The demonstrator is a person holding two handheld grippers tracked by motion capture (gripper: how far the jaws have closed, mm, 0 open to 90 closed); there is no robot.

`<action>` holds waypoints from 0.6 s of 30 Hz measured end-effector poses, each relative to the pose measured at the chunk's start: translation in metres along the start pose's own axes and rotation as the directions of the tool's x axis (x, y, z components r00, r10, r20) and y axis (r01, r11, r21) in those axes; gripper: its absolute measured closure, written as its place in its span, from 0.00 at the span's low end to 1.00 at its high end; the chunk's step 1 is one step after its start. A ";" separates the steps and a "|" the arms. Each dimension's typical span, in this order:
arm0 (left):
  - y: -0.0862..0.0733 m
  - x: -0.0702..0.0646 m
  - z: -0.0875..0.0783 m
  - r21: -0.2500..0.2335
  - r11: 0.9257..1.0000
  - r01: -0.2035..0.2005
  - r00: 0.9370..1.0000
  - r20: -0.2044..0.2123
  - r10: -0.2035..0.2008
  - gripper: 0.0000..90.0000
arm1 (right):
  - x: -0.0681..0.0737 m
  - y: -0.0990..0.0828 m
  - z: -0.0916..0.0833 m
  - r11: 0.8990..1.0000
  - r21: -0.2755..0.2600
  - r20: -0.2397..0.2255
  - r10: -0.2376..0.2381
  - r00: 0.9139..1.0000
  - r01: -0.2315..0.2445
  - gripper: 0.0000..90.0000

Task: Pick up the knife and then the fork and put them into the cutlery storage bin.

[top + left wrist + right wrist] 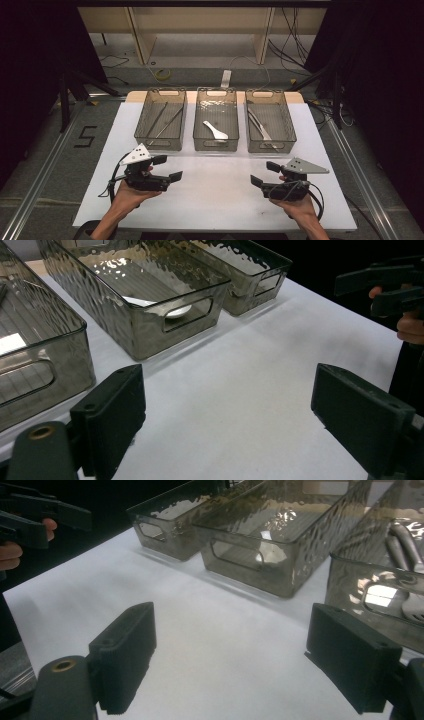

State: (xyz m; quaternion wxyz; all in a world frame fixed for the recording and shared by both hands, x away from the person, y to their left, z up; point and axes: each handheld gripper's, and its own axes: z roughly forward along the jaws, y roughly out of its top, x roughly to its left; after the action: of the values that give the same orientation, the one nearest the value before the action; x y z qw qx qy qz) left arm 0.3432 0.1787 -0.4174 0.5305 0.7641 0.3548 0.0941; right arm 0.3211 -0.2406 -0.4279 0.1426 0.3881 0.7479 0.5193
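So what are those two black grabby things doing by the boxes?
A person holds a tool in each hand over the white table. The left tool and the right tool are both open with nothing between their jaws. Behind them stand three clear bins in a row. The left bin holds long thin utensils, the middle bin holds a white spoon, and the right bin holds metal cutlery. Nothing is being picked up at this moment.

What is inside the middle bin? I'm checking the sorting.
The middle bin holds one white spoon, lying flat on the bottom with its bowl toward the near wall. In the left gripper view the rippled near wall hides most of it.
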 end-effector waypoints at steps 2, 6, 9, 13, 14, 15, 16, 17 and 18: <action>0.000 0.000 0.000 -0.001 1.000 -0.001 1.000 0.006 0.001 0.15 | 0.000 -0.002 -0.002 1.000 0.003 -0.002 0.014 1.000 -0.014 0.23; 0.000 -0.001 0.000 0.006 1.000 -0.007 1.000 0.010 0.007 0.15 | 0.001 -0.004 -0.002 1.000 0.012 -0.001 0.012 1.000 -0.012 0.23; 0.000 -0.001 0.000 0.003 1.000 -0.005 1.000 0.010 0.005 0.15 | 0.001 -0.005 -0.002 1.000 0.011 0.005 0.008 1.000 -0.008 0.23; 0.000 -0.001 0.001 0.002 1.000 -0.004 1.000 0.012 0.004 0.15 | 0.000 -0.005 -0.003 1.000 0.013 0.015 0.012 1.000 -0.012 0.23; 0.000 -0.001 0.001 0.003 1.000 -0.007 1.000 0.013 0.007 0.15 | 0.000 -0.005 -0.003 1.000 0.012 0.015 0.011 1.000 -0.011 0.23; 0.000 -0.001 0.001 0.006 1.000 -0.011 1.000 0.013 0.011 0.15 | 0.000 -0.005 -0.003 1.000 0.013 0.016 0.011 1.000 -0.011 0.23; 0.000 -0.001 0.001 0.007 1.000 -0.011 1.000 0.013 0.011 0.15 | 0.000 -0.005 -0.003 1.000 0.014 0.016 0.011 1.000 -0.012 0.23; 0.000 -0.001 0.001 0.007 1.000 -0.012 1.000 0.013 0.012 0.15 | 0.000 -0.005 -0.004 1.000 0.014 0.016 0.011 1.000 -0.011 0.23; 0.000 -0.001 0.001 0.007 1.000 -0.012 1.000 0.013 0.012 0.15 | 0.000 -0.005 -0.004 1.000 0.014 0.016 0.011 1.000 -0.012 0.23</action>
State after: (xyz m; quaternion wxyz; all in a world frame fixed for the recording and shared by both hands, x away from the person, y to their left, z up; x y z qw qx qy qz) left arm 0.3432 0.1776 -0.4173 0.5295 0.7687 0.3471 0.0908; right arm 0.3168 -0.2439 -0.4309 0.1428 0.3974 0.7481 0.5119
